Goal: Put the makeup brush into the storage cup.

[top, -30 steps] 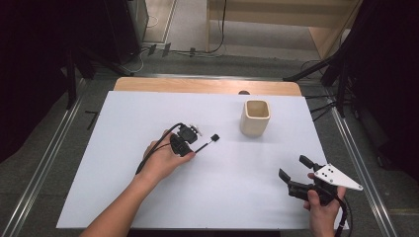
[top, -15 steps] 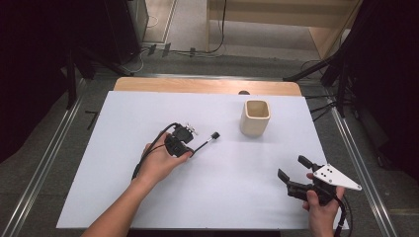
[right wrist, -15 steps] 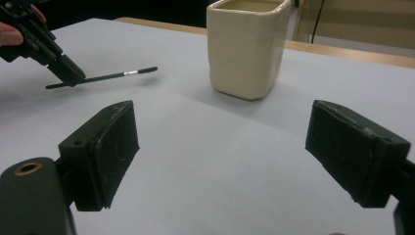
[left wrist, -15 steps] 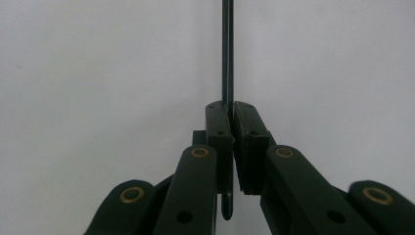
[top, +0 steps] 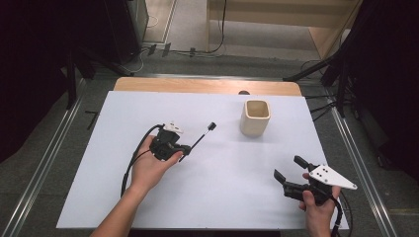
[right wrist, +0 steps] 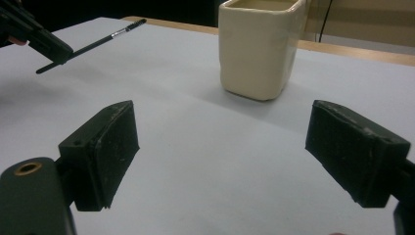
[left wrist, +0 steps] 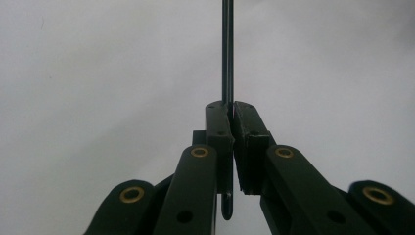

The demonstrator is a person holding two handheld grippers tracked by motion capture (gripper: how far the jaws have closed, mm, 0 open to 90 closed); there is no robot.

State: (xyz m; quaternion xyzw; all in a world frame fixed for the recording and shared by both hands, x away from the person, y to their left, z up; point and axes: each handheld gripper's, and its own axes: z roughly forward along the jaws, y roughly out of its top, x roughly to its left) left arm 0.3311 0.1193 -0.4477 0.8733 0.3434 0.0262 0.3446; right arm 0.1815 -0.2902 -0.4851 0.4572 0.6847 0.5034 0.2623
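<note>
The left gripper (top: 184, 150) is clamped tight on a thin black rod-like brush with a small blocky head (top: 199, 138), held just above the smooth white tabletop (top: 222, 197) and aimed toward a glossy cream ceramic cup with rounded square walls (top: 256, 117). The right gripper (top: 290, 169) rests near the table's front edge, its matte black padded jaws spread wide with nothing between them.

This looks like a lab or recording room set up for filmed handling work, not a home. The counter (top: 118, 187) is a wooden top under a plain white sheet, standing between metal rails (top: 44, 163) on a grey carpet. Black curtains (top: 29, 59) close off the left and right sides. Loose cables (top: 197, 49) trail over the floor at the far end, beside dark equipment stands (top: 341, 74) and light wooden furniture (top: 276, 15).
</note>
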